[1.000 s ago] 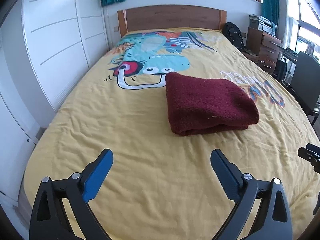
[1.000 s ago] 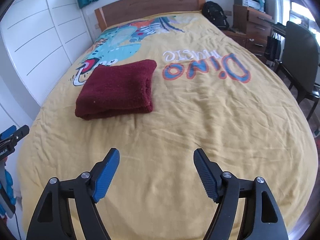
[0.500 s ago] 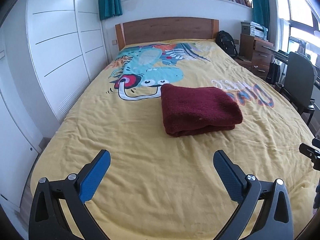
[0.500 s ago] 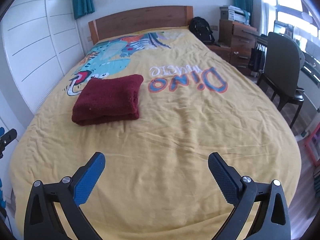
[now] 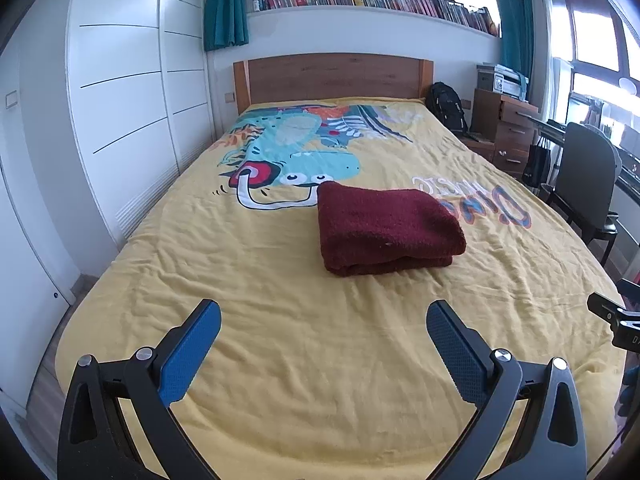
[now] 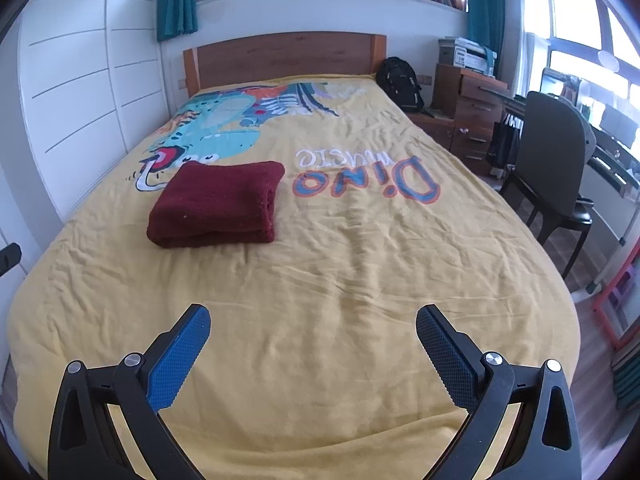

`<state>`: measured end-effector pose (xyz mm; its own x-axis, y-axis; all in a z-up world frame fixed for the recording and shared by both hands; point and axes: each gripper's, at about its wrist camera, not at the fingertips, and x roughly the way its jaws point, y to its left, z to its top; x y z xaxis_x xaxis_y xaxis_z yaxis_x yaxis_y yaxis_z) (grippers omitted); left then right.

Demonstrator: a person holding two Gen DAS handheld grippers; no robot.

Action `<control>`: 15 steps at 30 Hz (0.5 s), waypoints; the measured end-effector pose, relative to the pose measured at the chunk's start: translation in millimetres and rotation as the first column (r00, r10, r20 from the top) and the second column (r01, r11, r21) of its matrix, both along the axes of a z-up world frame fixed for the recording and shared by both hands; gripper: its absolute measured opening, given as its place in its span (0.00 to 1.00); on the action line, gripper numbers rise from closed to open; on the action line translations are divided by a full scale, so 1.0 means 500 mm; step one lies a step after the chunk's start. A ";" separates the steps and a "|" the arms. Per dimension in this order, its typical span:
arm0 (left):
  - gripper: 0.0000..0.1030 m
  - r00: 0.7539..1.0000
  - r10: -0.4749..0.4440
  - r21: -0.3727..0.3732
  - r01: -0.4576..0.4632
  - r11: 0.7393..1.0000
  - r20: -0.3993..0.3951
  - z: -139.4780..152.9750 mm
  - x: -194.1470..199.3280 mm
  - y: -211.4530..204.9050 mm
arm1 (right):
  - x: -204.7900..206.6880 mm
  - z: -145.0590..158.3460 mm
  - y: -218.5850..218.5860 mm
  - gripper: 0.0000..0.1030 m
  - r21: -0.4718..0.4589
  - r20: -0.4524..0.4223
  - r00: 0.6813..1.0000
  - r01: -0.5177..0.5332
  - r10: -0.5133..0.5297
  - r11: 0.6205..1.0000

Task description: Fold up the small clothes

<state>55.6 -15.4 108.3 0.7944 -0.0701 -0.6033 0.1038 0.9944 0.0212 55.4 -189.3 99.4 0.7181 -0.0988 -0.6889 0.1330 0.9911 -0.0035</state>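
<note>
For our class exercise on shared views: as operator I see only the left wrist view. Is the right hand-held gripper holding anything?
Observer: No. The right hand-held gripper has just been opening; its jaws stand wide over the bare yellow bedcover, with nothing between them.
Operator: Does the folded maroon garment hide the lettering?
Observer: In the right wrist view the folded maroon garment lies to the left of the lettering and covers none of it.
Operator: Anything on the floor to the right of the bed?
Observer: A red-framed object; I cannot tell what it is.
</note>
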 end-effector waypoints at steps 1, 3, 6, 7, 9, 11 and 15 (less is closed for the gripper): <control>0.99 1.000 0.004 0.000 -0.004 1.000 0.006 0.002 -0.005 0.001 | -0.005 0.002 0.000 1.00 -0.007 0.005 1.000 0.002 -0.002 1.000; 0.99 1.000 0.011 0.006 -0.011 1.000 0.019 0.004 -0.015 0.003 | -0.014 0.005 -0.002 1.00 -0.015 0.013 1.000 0.005 -0.005 1.000; 0.99 0.999 0.019 0.012 -0.019 1.000 0.031 0.007 -0.027 0.007 | -0.025 0.007 -0.006 1.00 -0.019 0.020 1.000 0.010 -0.009 1.000; 0.99 0.999 0.024 0.016 -0.025 1.000 0.034 0.006 -0.030 0.007 | -0.029 0.007 -0.008 1.00 -0.018 0.021 1.000 0.011 -0.011 1.000; 0.99 0.999 0.034 0.027 -0.036 0.999 0.039 0.006 -0.036 0.008 | -0.033 0.007 -0.010 1.00 -0.016 0.022 1.000 0.012 -0.012 1.000; 0.99 0.998 0.043 0.036 -0.045 0.998 0.045 0.005 -0.041 0.010 | -0.034 0.007 -0.011 1.00 -0.016 0.022 1.000 0.011 -0.011 1.000; 0.99 0.997 0.049 0.046 -0.051 0.998 0.056 0.002 -0.053 0.009 | -0.039 0.005 -0.012 1.00 -0.017 0.023 1.000 0.014 -0.014 1.000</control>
<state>28.9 -10.8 109.4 0.8280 -0.0020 -0.5607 0.0513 0.9961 0.0722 36.0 -195.1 101.6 0.7322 -0.1204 -0.6704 0.1468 0.9890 -0.0173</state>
